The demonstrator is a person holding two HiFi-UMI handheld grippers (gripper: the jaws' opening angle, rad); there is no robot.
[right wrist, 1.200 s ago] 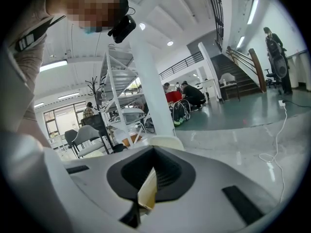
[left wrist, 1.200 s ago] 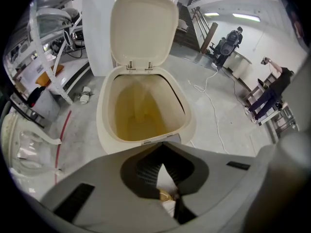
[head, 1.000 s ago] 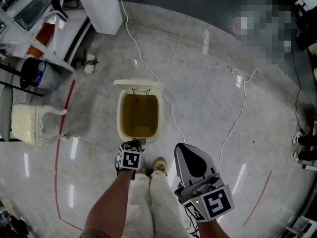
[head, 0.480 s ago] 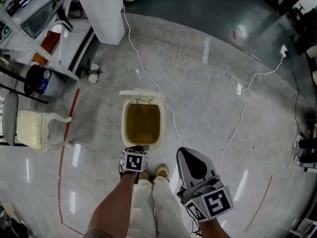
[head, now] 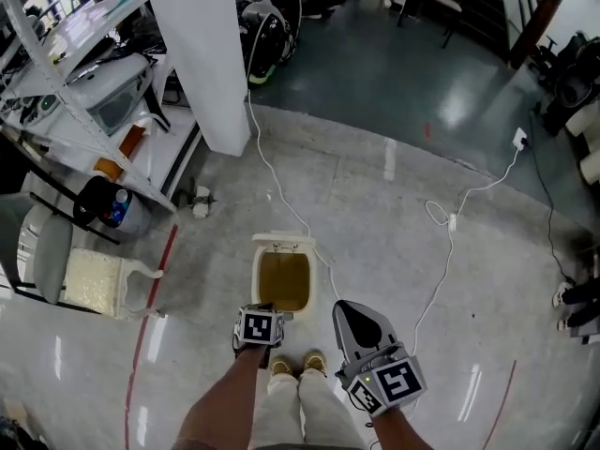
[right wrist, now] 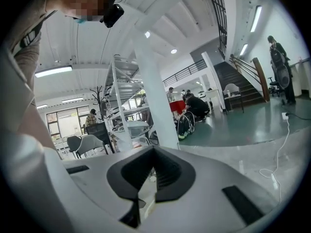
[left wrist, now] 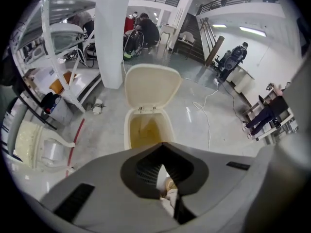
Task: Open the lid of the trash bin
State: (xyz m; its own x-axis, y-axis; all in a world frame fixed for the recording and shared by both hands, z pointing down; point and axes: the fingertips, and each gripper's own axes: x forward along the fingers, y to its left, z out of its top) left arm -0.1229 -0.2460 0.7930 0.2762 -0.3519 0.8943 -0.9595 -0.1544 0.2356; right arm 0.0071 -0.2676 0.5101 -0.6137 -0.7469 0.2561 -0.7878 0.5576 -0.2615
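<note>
Within the last second the head view had risen and pulled back: the bin (head: 257,284) shrank in frame and much more floor beyond it came into sight. The lid (head: 284,245) stayed upright at the bin's far edge, leaving the yellowish inside bare, so the opening looked done. The left gripper (head: 262,315) hung just short of the bin's near rim, fingers closed together on nothing; the right gripper (head: 360,319), right of the bin and apart from it, was likewise closed and empty
</note>
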